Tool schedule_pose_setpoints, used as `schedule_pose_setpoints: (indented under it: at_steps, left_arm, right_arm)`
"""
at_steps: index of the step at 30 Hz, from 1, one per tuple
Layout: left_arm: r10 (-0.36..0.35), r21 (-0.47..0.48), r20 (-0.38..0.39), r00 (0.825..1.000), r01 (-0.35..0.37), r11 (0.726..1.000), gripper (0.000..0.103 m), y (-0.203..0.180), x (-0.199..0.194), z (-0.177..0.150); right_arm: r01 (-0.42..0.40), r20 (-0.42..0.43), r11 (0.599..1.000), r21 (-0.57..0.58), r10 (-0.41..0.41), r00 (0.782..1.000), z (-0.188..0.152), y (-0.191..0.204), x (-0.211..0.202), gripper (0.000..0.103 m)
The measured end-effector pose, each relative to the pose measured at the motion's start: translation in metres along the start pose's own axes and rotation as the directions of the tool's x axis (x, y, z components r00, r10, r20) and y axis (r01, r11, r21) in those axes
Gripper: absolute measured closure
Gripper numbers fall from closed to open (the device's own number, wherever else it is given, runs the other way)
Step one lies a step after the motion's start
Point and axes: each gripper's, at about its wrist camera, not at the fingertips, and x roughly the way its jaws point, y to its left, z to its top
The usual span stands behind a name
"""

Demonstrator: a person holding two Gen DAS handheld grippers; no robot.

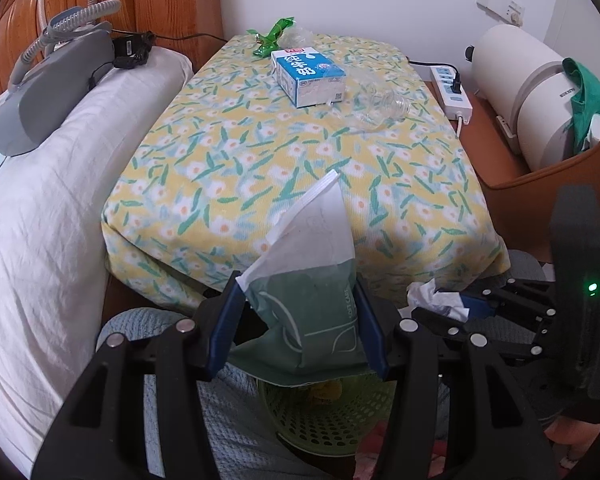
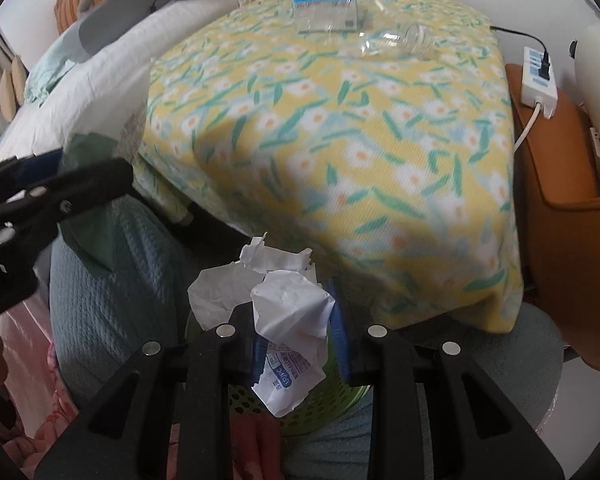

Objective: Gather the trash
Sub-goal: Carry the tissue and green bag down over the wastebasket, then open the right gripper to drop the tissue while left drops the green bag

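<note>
My left gripper [image 1: 298, 320] is shut on a green and white tissue pack [image 1: 312, 288], held just above a light green perforated basket [image 1: 332, 416]. The crumpled white paper [image 2: 288, 312] sits pinched in my right gripper [image 2: 298, 344], also over the basket [image 2: 332, 396]. That right gripper [image 1: 472, 304] shows at the right edge of the left wrist view. On the flowered yellow cloth [image 1: 292, 152] farther back lie a blue and white milk carton [image 1: 308, 76], a green wrapper [image 1: 272, 38] and a clear plastic bottle [image 1: 384, 108].
A white pillow [image 1: 60, 184] with a grey device [image 1: 48, 88] lies left of the cloth. To the right are a white power strip [image 1: 452, 88], a cream appliance [image 1: 524, 96] and a brown ledge [image 2: 572, 200]. Teal knitted fabric [image 2: 108, 276] surrounds the basket.
</note>
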Motion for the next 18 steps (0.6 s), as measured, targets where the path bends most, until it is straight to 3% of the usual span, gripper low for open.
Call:
schedule_pose_setpoints:
  at_steps: [6,8,9,11,13,18]
  left_arm:
    - [0.008,-0.001,0.0,1.0,-0.008,1.0,0.051,0.001,-0.002,-0.005]
    - [0.01,-0.007,-0.005,1.0,-0.01,1.0,0.051,0.002,-0.001,-0.006]
    - [0.011,-0.007,-0.008,1.0,-0.011,1.0,0.051,0.002,-0.001,-0.007]
    - [0.012,-0.008,-0.011,1.0,-0.012,1.0,0.051,0.003,0.0,-0.008]
    - [0.01,-0.009,-0.013,1.0,-0.01,1.0,0.051,0.003,0.0,-0.008]
    - [0.009,-0.006,-0.012,1.0,-0.009,1.0,0.051,0.002,0.0,-0.009]
  right_arm:
    - [-0.007,-0.056,1.0,-0.013,0.006,0.998,-0.011,0.004,0.019,0.074]
    - [-0.008,-0.077,1.0,-0.019,0.006,0.997,-0.014,0.006,0.026,0.068]
    - [-0.012,-0.09,1.0,-0.023,0.01,0.996,-0.016,0.007,0.03,0.063]
    - [-0.015,-0.102,1.0,-0.027,0.012,0.995,-0.018,0.007,0.036,0.041]
    - [-0.012,-0.1,0.999,-0.032,0.008,0.995,-0.02,0.008,0.036,0.031]
    - [0.006,-0.069,0.999,-0.041,-0.009,0.998,-0.02,0.009,0.025,0.019]
